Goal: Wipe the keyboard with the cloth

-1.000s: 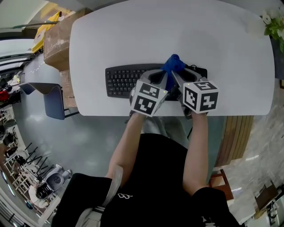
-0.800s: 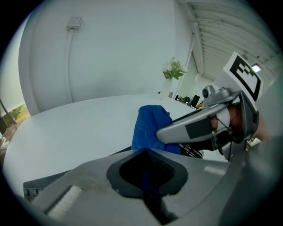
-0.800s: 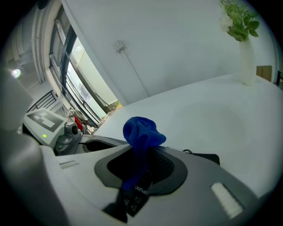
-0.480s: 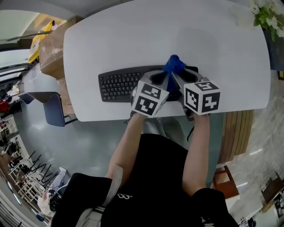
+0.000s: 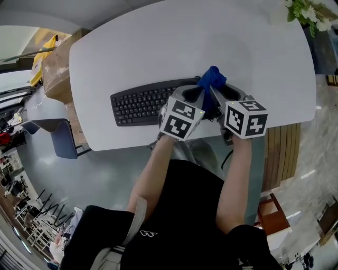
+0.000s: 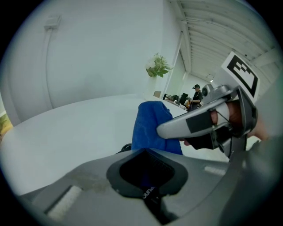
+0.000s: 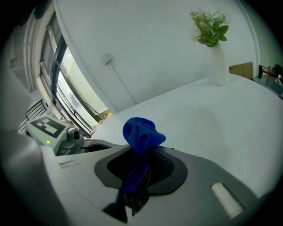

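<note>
A black keyboard [image 5: 142, 103] lies on the white table [image 5: 158, 47] near its front edge. My right gripper [image 5: 217, 94] hovers over the keyboard's right end, shut on a blue cloth [image 5: 211, 78]. In the right gripper view the cloth [image 7: 141, 132] runs between the jaws and bunches up beyond the tips of the right gripper [image 7: 141, 152]. My left gripper [image 5: 191, 94] sits close beside it on the left, jaws shut. In the left gripper view the cloth [image 6: 150, 126] stands just past the left gripper [image 6: 146, 154]. The keyboard's right end is hidden under both grippers.
A vase of green plants [image 5: 306, 10] stands at the table's far right corner. A cardboard box [image 5: 53, 63] and a chair [image 5: 58, 137] are on the floor to the left of the table. The table's front edge runs just below the grippers.
Both grippers and the cloth have drifted slightly right along the keyboard. The head view has shifted, so the table sits further left and lower.
</note>
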Available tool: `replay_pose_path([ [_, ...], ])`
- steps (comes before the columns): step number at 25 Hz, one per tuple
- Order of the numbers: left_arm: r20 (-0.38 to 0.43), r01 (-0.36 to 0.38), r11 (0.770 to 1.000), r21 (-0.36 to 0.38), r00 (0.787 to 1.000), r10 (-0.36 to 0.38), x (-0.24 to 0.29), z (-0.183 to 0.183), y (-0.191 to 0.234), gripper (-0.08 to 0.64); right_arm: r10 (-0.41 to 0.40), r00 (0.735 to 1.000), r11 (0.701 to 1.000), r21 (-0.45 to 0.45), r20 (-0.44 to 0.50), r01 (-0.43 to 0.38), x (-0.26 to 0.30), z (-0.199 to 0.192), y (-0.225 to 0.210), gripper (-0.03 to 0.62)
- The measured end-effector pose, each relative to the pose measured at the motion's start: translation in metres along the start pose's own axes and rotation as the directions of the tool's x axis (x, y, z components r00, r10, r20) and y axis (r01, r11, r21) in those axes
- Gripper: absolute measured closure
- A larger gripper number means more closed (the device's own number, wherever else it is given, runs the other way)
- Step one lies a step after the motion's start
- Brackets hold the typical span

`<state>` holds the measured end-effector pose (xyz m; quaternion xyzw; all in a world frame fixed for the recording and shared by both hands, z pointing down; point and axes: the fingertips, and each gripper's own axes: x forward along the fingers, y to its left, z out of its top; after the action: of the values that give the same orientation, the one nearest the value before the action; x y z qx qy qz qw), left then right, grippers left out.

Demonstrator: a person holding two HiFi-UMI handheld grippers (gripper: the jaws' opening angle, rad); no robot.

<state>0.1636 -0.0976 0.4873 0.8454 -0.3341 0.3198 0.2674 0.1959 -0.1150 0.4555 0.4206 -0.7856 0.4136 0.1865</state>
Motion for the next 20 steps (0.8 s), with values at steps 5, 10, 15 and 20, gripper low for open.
replay_pose_path([
  [5, 0.020, 0.008, 1.000, 0.007, 1.000, -0.008, 0.002, 0.008, -0.006, 0.561, 0.003, 0.999, 0.999, 0.046, 0.045, -0.005, -0.009, 0.003, -0.009, 0.500],
  [10, 0.019, 0.012, 1.000, 0.017, 1.000, -0.013, 0.001, 0.010, -0.010, 0.561, -0.031, 0.993, 0.992, 0.124, 0.118, 0.016, -0.025, 0.009, -0.029, 0.500],
  [15, 0.012, 0.019, 1.000, 0.016, 1.000, -0.019, 0.002, 0.005, -0.014, 0.561, -0.102, 0.985, 0.985, 0.152, 0.142, 0.080, -0.040, 0.005, -0.051, 0.500],
  [20, 0.013, 0.019, 1.000, 0.016, 1.000, -0.019, 0.002, 0.002, -0.017, 0.561, -0.190, 0.970, 0.975, 0.145, 0.154, 0.168, -0.050, 0.000, -0.067, 0.501],
])
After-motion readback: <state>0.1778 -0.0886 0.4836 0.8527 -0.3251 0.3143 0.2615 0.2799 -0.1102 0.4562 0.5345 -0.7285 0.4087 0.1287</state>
